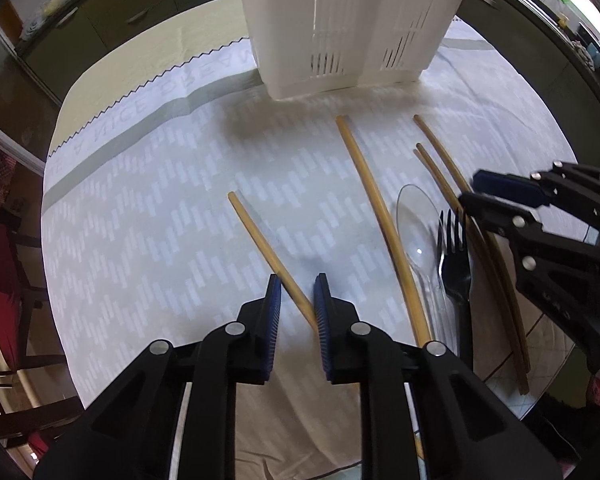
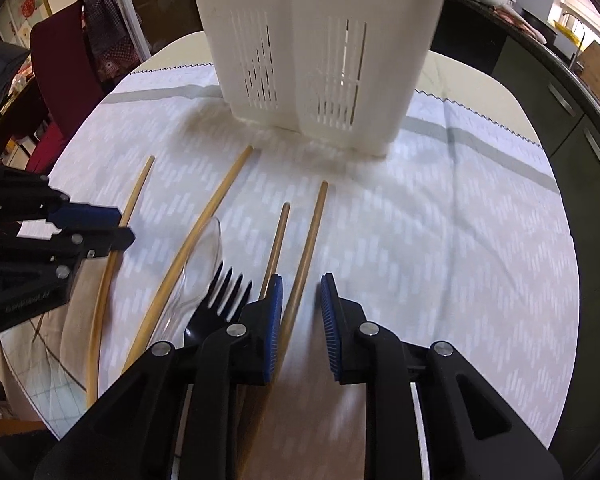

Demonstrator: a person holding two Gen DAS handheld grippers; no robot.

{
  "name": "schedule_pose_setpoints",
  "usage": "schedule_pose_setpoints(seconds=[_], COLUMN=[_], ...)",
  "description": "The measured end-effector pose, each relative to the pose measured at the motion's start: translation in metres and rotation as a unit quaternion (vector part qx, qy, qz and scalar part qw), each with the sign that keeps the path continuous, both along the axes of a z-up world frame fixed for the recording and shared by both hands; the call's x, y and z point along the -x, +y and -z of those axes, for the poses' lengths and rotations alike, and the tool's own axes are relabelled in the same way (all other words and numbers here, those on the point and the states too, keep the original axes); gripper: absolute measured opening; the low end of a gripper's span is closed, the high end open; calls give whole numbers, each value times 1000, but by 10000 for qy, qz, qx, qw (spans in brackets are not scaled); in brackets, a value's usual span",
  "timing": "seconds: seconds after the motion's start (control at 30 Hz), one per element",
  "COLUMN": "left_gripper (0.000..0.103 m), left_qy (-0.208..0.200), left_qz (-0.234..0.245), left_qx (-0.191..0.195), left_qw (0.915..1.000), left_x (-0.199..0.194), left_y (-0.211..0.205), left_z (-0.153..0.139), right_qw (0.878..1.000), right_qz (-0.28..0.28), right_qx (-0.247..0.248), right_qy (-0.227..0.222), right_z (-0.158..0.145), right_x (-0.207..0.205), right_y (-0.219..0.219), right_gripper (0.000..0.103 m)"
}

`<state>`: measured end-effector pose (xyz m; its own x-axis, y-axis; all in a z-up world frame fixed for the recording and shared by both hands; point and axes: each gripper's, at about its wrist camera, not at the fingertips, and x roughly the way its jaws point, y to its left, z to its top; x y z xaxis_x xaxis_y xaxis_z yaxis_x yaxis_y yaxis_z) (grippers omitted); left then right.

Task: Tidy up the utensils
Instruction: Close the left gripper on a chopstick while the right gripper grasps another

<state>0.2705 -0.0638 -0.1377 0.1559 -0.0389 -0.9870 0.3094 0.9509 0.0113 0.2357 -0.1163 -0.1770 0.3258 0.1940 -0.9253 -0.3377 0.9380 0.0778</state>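
Observation:
A white slotted utensil caddy (image 1: 340, 32) (image 2: 320, 60) stands upright at the far side of the table. Several bamboo chopsticks lie on the cloth in front of it. One chopstick (image 1: 260, 236) runs slantwise between the blue pads of my left gripper (image 1: 298, 292), which points down with a narrow gap showing. Another chopstick (image 2: 312, 232) lies along the left pad of my right gripper (image 2: 300, 292), with a gap to the other pad. A clear plastic spoon (image 1: 418, 220) (image 2: 204, 256) and a black fork (image 1: 454, 264) (image 2: 224, 300) lie between the two grippers.
A white patterned tablecloth (image 1: 160, 200) covers the round table and its zigzag hem ends short of the far edge. A long chopstick (image 1: 364, 184) lies beside the spoon. Red chairs (image 2: 60, 60) stand at the left, and green cabinets (image 1: 100, 12) stand behind.

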Motion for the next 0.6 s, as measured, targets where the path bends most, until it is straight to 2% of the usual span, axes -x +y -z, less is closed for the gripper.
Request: schedule_pose_setpoints(seconds=[0.2,0.27,0.43,0.6], left_gripper=[16,16,16,9], left_qy=[133,189,299,295], left_qz=[-268,-432,-719,-830], left_qx=[57,77,133,247], left_qw=[9995,9989,9969,9958], left_x=[-7,-11,-16,-20], left_y=[14,16,18,24], left_z=[5,5,5,5], right_qw=[9999,9997,9999,9994], right_qz=[-108,-63,-91,-17], right_qx=[46,-94,-43,-262], right_qy=[64,206,138,225], right_z=[-1,-1,0,3], right_x=[-3,-7,-4,-9], right_y=[3,-1,2,-1], right_gripper=[18,17,11,6])
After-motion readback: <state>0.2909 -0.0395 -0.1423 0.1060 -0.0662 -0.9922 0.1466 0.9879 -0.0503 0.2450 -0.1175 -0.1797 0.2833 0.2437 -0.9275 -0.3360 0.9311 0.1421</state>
